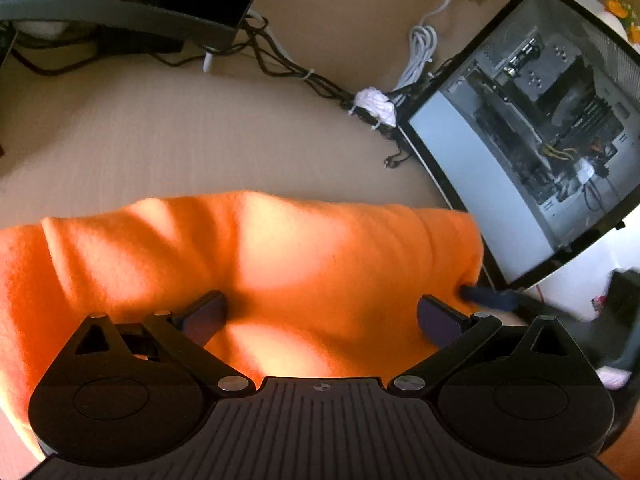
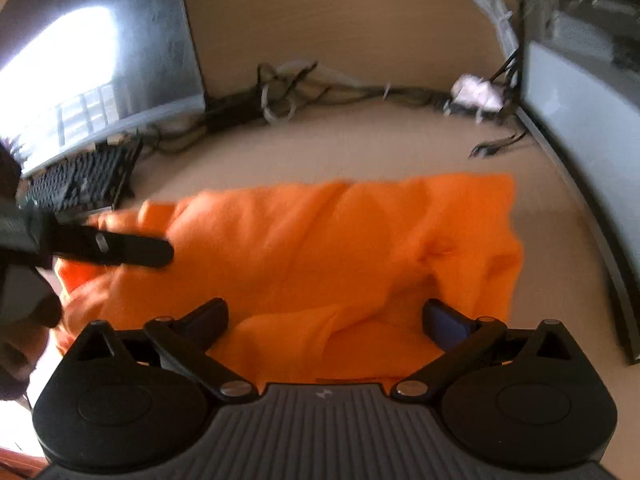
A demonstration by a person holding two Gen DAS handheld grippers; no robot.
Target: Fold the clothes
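An orange fleece garment (image 1: pixel 260 264) lies bunched in soft folds on the beige table; it also fills the middle of the right wrist view (image 2: pixel 320 248). My left gripper (image 1: pixel 320 316) is open, its fingers spread wide just above the cloth, holding nothing. My right gripper (image 2: pixel 326 320) is open too, spread over the near edge of the garment. In the right wrist view the left gripper's dark fingers (image 2: pixel 132 250) reach onto the cloth's left side. In the left wrist view a blue fingertip (image 1: pixel 488 296) of the other gripper touches the cloth's right edge.
A glass-sided computer case (image 1: pixel 532 132) stands at the right, close to the cloth. A bundle of cables (image 1: pixel 304 76) runs along the back. A monitor (image 2: pixel 100 60) and a black keyboard (image 2: pixel 80 180) are at the left. Bare beige table (image 1: pixel 200 132) lies beyond the garment.
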